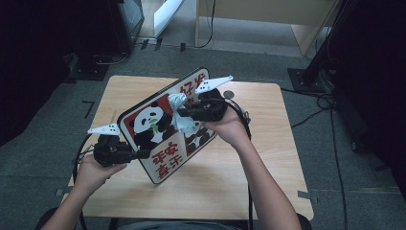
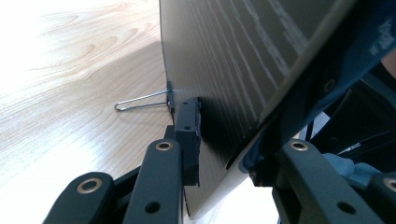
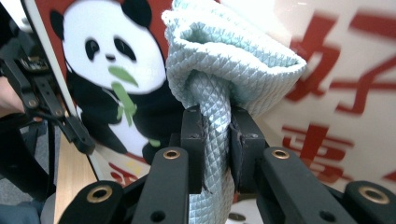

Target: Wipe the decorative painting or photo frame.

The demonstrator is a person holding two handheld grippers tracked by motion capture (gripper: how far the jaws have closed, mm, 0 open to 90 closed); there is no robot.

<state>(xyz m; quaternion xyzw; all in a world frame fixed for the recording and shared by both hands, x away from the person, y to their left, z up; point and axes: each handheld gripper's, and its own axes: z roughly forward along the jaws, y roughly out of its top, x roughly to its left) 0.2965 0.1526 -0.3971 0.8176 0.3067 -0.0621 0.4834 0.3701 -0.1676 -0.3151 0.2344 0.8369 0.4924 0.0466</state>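
Note:
A board (image 1: 165, 160) printed with pandas and red characters is held tilted above the wooden table (image 1: 268, 158). My left gripper (image 1: 139, 154) is shut on its lower left edge; in the left gripper view one pad (image 2: 189, 135) presses the board's dark back (image 2: 224, 60), with the edge running between the jaws of the left gripper (image 2: 224, 158). My right gripper (image 1: 184, 114) is shut on a bunched pale blue cloth (image 1: 181, 117), which lies against the board's printed face. In the right gripper view the cloth (image 3: 224, 60) rises from between the jaws of the right gripper (image 3: 215, 140), in front of the panda picture (image 3: 107, 60).
A wire clip handle (image 2: 144, 100) sticks out from the board's back above the table (image 2: 70, 93). A small round thing (image 1: 229, 94) lies near the table's far edge. Pale wooden furniture (image 1: 258, 14) stands beyond the table, and cables (image 1: 330, 120) run over the floor at the right.

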